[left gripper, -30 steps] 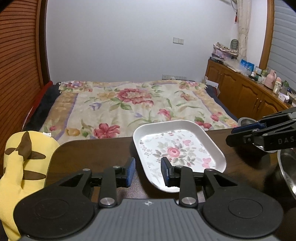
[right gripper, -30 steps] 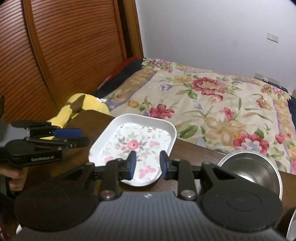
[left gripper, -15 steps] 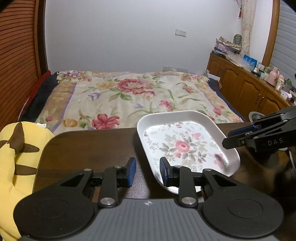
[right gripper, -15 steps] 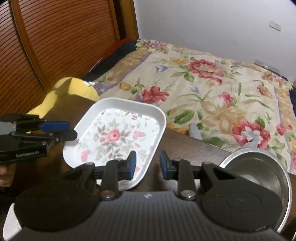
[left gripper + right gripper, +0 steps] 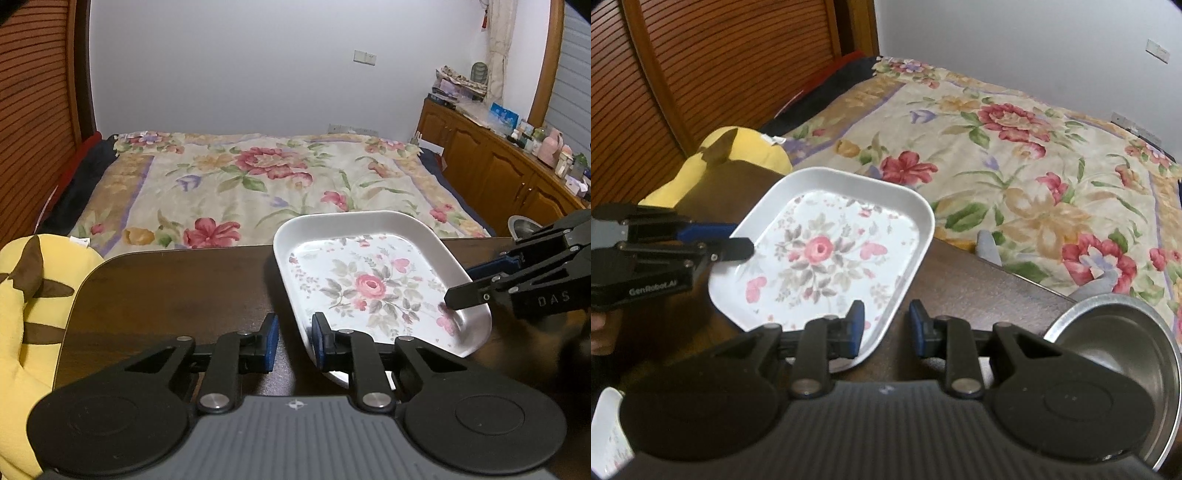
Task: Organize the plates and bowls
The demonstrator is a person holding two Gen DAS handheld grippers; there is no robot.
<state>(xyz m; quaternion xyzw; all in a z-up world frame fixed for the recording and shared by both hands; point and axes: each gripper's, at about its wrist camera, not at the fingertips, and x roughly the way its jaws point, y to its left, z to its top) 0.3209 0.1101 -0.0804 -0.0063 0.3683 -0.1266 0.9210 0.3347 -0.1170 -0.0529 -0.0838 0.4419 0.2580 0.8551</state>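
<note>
A white rectangular plate with a rose print (image 5: 373, 284) (image 5: 827, 254) lies on the dark wooden table (image 5: 177, 291). My left gripper (image 5: 293, 345) is open, its jaws straddling the plate's near left edge. My right gripper (image 5: 884, 328) is open, its jaws straddling the plate's right edge. Each gripper also shows in the other's view, the right one (image 5: 458, 288) at the plate's right rim, the left one (image 5: 738, 240) at its left rim. A steel bowl (image 5: 1115, 354) sits on the table right of my right gripper. A white dish edge (image 5: 605, 435) shows at the bottom left.
A yellow plush toy (image 5: 26, 314) lies over the table's left end. A bed with a floral cover (image 5: 258, 184) stands just beyond the table's far edge. Wooden cabinets (image 5: 491, 162) line the right wall. A slatted wooden door (image 5: 720, 66) is on the left.
Both grippers have moved in closer to the plate from either side, and now sit at its edges. The plate looms larger in both views. Both stay open.
</note>
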